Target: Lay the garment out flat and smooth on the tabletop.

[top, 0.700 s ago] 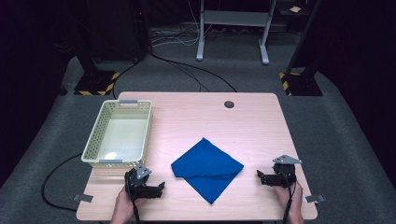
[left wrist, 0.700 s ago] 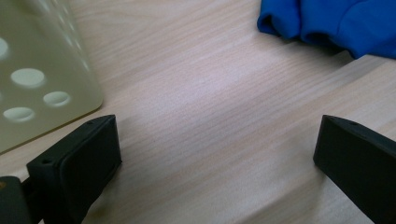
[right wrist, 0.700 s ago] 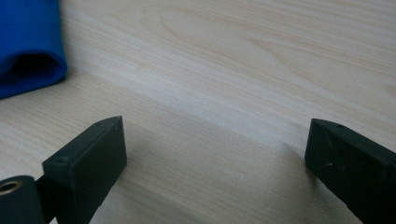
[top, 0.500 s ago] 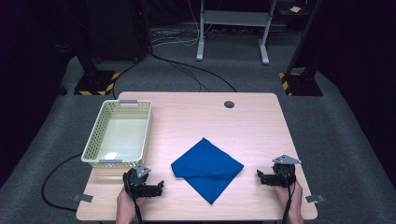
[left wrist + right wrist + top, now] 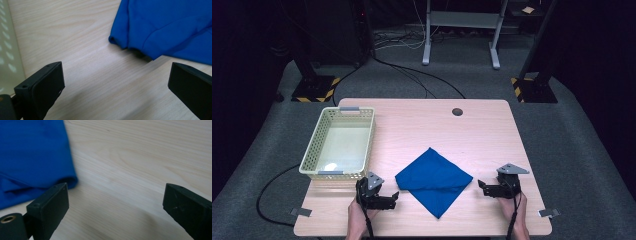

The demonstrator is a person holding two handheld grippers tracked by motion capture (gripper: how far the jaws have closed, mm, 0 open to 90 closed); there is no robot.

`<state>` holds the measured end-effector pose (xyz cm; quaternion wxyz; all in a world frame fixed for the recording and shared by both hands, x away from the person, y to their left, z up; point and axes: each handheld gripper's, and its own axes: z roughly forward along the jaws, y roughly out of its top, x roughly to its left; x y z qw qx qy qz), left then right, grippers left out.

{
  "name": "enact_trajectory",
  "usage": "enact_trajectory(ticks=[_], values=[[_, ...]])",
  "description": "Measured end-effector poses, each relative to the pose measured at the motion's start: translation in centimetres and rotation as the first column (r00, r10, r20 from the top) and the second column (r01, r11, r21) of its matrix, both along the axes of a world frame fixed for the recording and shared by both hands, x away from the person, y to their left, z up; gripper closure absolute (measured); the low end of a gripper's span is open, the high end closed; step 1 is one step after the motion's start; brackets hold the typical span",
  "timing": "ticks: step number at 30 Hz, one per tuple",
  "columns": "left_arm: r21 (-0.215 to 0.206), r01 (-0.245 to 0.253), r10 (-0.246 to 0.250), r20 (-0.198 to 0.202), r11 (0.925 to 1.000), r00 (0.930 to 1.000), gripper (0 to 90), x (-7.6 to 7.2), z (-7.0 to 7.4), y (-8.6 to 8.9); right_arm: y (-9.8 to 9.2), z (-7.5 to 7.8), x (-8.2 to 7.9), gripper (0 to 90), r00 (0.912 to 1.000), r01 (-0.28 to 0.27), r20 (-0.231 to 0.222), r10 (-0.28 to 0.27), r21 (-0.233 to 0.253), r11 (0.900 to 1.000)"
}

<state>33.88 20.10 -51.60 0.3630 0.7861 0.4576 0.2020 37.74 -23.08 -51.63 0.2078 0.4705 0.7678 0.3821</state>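
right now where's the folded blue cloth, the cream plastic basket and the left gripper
folded blue cloth (image 5: 434,181), high view, middle of its top layer
cream plastic basket (image 5: 311,161), high view, its left wall
left gripper (image 5: 393,198), high view, midway between its fingertips

On the tabletop (image 5: 492,130) I have the folded cloth (image 5: 434,179) near the front edge, about midway. My left gripper (image 5: 391,198) sits just left of it, my right gripper (image 5: 482,186) just right, neither touching it. The basket (image 5: 310,160) stands behind my left gripper, along the left side.
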Motion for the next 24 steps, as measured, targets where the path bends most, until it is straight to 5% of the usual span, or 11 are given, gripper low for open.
enact_trajectory(ticks=[11, 18, 24], values=[[-0.016, 0.042, -0.042, -0.012, 0.999, 0.999, 0.1, 0.9, -0.4, -3.5, 6.3, 2.1, 0.6, 7.4, 0.9868, -0.158, 0.036, 0.158, -0.008, 0.987], [-0.017, 0.057, -0.057, -0.028, 0.9982, 0.998, 0.1, 1.3, -0.8, -4.8, 8.4, 2.0, 1.1, 7.8, 0.9788, -0.204, 0.015, 0.204, -0.014, 0.979], [0.004, 0.05, -0.049, -0.033, 0.9988, 0.9982, 0.2, 1.6, -1.1, -5.5, 10.8, 2.3, 1.3, 9.0, 0.9612, -0.276, 0.003, 0.276, -0.037, 0.961]])
